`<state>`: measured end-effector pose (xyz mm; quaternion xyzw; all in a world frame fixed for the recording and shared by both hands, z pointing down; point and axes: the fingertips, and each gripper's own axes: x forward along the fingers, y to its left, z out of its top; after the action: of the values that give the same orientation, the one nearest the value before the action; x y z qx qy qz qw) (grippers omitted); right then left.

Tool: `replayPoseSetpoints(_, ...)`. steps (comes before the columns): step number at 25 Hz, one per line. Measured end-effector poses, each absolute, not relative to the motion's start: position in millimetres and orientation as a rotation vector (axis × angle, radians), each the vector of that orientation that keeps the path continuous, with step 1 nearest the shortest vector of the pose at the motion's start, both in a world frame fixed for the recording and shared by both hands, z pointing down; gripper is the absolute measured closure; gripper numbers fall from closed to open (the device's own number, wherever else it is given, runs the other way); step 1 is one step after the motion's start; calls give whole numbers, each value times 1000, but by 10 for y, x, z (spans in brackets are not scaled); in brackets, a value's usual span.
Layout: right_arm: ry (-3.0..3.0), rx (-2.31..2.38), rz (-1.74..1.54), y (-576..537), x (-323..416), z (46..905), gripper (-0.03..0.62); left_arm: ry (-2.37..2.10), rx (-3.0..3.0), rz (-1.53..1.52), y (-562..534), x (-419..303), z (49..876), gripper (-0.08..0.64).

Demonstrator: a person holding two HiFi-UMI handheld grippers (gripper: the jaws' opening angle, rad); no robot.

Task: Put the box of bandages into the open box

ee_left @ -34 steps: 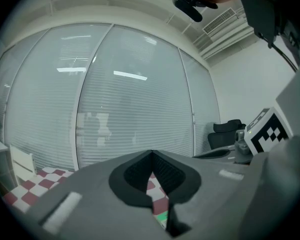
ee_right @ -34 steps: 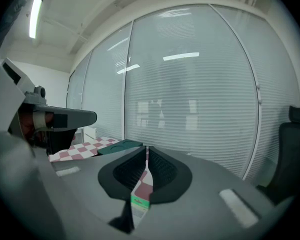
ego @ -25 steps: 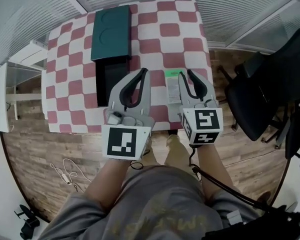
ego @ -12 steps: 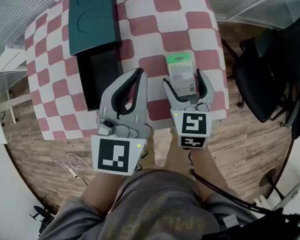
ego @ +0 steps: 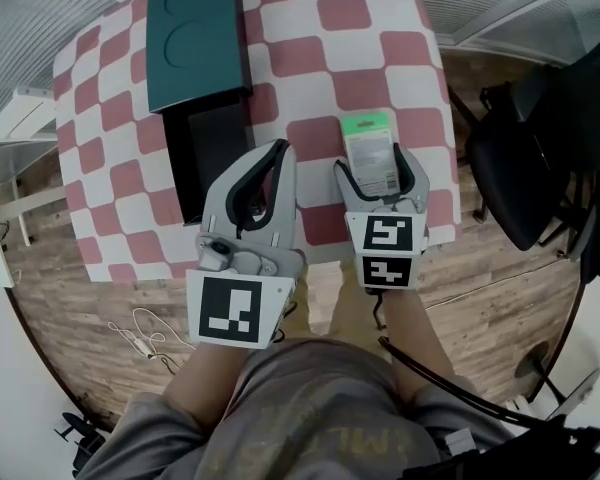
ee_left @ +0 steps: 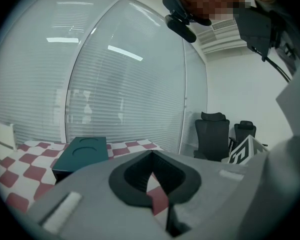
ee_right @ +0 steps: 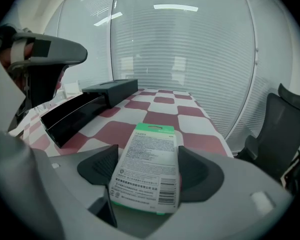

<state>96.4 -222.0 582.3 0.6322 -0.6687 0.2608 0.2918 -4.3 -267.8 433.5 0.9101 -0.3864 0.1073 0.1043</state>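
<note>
The bandage box (ego: 369, 153), white with a green top edge, lies flat on the checked tablecloth near the table's front right. My right gripper (ego: 372, 165) straddles it. Its jaws opened wide and have just been closing slightly, with the box (ee_right: 149, 170) between the pads, which do not press on it, so the right gripper (ee_right: 147, 156) stands open. My left gripper (ego: 280, 150) hovers just left of it, shut and empty, tips together (ee_left: 151, 154). The open black box (ego: 206, 163) lies further left, its dark teal lid (ego: 196, 36) behind it.
The red-and-white checked table (ego: 310, 58) ends just under my grippers, with wooden floor (ego: 100, 278) below. A black office chair (ego: 540, 148) stands to the right. A white cable (ego: 145, 330) lies on the floor at the left. Blinds enclose the far side.
Both grippers have come down toward the table. The right jaws, nearly shut a second ago, have spread and now sit around the bandage box. The left gripper stayed shut.
</note>
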Motion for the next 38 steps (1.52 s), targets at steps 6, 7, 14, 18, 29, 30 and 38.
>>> replayPoseSetpoints(6,-1856,1728,665,-2319,985,5545,202,-1204,2675,302,-2681,-115,4205,558)
replayPoseSetpoints(7,-1873,1735,651,-2346,987,5451,202,-1219,2672,295,-2682,-132,4166,558)
replayPoseSetpoints(14,-2055,1741,463,-2670,975,4622,202,-1422,2671,190,-2768,-278,3656,558)
replayPoseSetpoints(18,-2151,1709,379,-2740,867,4205,202,-1528,2661,149,-2713,-351,3371,558)
replayPoseSetpoints(29,-2397,1586,220,-2833,541,3505,202,-1820,2613,65,-2426,-561,2837,558)
replayPoseSetpoints(30,-2418,1566,211,-2831,497,3476,202,-1852,2603,62,-2393,-596,2795,558)
replayPoseSetpoints(38,-2530,1395,186,-2766,60,3492,202,-2067,2451,82,-2132,-1046,2793,558)
